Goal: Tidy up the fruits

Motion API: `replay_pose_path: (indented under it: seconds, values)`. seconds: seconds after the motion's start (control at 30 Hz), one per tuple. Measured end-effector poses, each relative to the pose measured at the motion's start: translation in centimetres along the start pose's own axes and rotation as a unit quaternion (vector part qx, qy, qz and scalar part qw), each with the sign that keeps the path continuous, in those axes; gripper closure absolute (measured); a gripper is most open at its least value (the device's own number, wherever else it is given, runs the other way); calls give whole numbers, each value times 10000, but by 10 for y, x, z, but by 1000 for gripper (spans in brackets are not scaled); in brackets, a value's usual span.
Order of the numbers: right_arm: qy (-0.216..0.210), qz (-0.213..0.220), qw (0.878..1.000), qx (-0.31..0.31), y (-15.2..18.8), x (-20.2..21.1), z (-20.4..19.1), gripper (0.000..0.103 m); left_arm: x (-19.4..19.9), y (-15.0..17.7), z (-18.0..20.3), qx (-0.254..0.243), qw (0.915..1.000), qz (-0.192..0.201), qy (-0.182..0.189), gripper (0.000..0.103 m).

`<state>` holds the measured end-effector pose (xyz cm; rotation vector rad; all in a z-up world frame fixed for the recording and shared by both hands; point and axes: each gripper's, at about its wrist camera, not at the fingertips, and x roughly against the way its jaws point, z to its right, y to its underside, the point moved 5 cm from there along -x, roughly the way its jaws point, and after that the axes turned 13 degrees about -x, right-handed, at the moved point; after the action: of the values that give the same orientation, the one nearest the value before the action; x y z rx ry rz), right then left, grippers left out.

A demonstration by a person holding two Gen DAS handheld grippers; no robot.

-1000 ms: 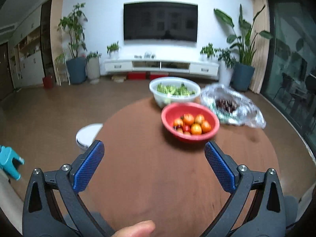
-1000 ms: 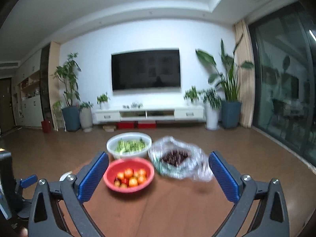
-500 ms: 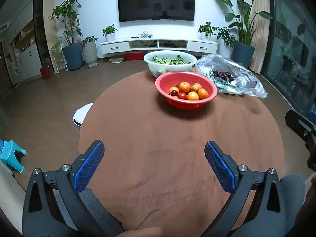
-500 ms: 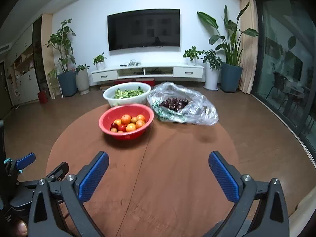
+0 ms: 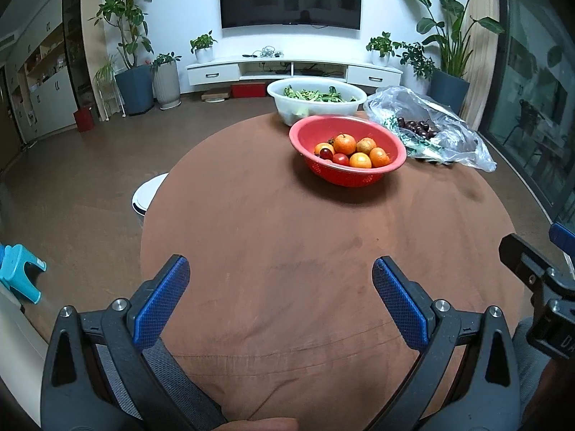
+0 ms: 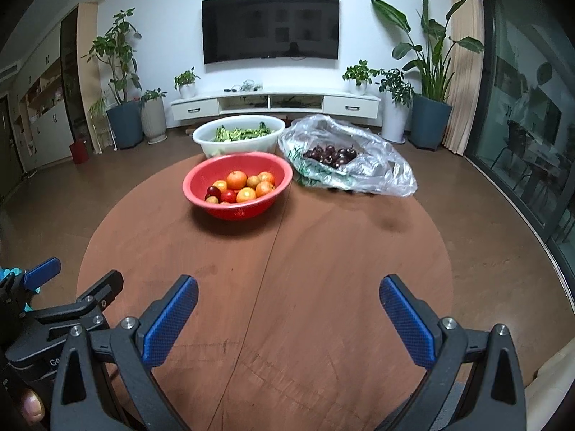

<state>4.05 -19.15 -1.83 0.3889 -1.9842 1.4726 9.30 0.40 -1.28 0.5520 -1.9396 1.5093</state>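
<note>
We find both views tilted down and steadied over the past second: the earlier frames were blurred and aimed at the far wall, and the round table (image 6: 323,251) now fills them. The left gripper (image 5: 280,280) and right gripper (image 6: 287,298) both stand with jaws wide apart, holding nothing, over the near table edge. The red bowl (image 6: 237,212) holds orange and red fruits (image 6: 244,186) at the far side; just right of it the plastic bag (image 6: 377,176) holds dark cherries (image 6: 330,154). The white bowl (image 6: 215,143) of greens sits behind. We judge the grippers merely positioned; sorting progress is undeterminable.
</note>
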Motion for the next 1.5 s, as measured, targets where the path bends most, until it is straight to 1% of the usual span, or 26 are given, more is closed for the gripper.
replay_pose_path:
  seconds: [0.53,1.5]
  values:
    - [-15,-207,9998,37,6,-9,-5,0,-8,3,-1,-5,10000,-71,7,0]
    - [-24,-244,9997,54,10,-9,-10,0,-10,7,2,-21,10000,-29,-59,0]
